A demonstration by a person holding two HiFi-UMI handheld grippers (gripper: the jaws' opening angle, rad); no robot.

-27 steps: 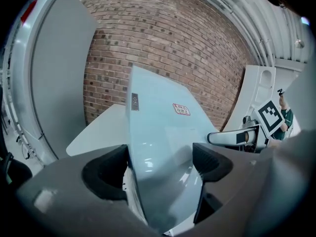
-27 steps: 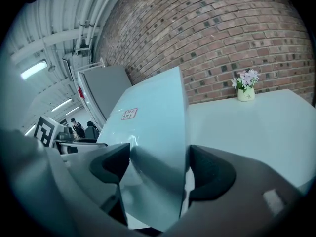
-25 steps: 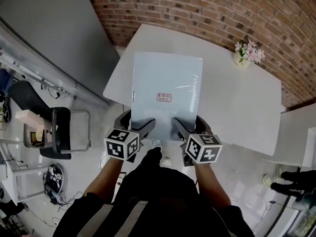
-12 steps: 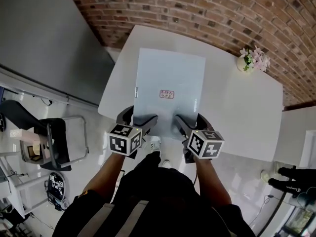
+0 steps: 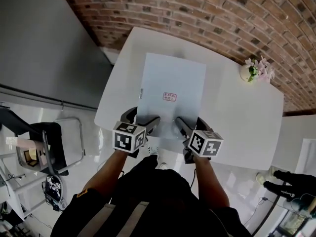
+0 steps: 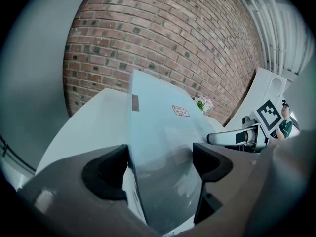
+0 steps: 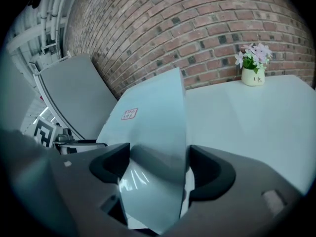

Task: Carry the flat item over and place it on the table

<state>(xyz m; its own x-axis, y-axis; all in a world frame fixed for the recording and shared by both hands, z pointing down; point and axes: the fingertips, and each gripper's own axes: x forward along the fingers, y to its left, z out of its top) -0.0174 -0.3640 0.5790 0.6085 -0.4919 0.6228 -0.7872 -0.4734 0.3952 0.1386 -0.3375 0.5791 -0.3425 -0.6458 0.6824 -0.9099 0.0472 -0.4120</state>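
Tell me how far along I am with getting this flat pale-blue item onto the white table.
The carry looks nearly done: the flat item hangs over the white table. In hand: the left gripper and right gripper are each shut on its near edge. Left: lower it flat and open both jaws. Whether it already touches the top, I cannot tell.

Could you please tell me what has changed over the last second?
The panel has been carried forward, so more of it is now over the table. The left tongs and right tongs still grip its near edge; the flowerpot has not moved.
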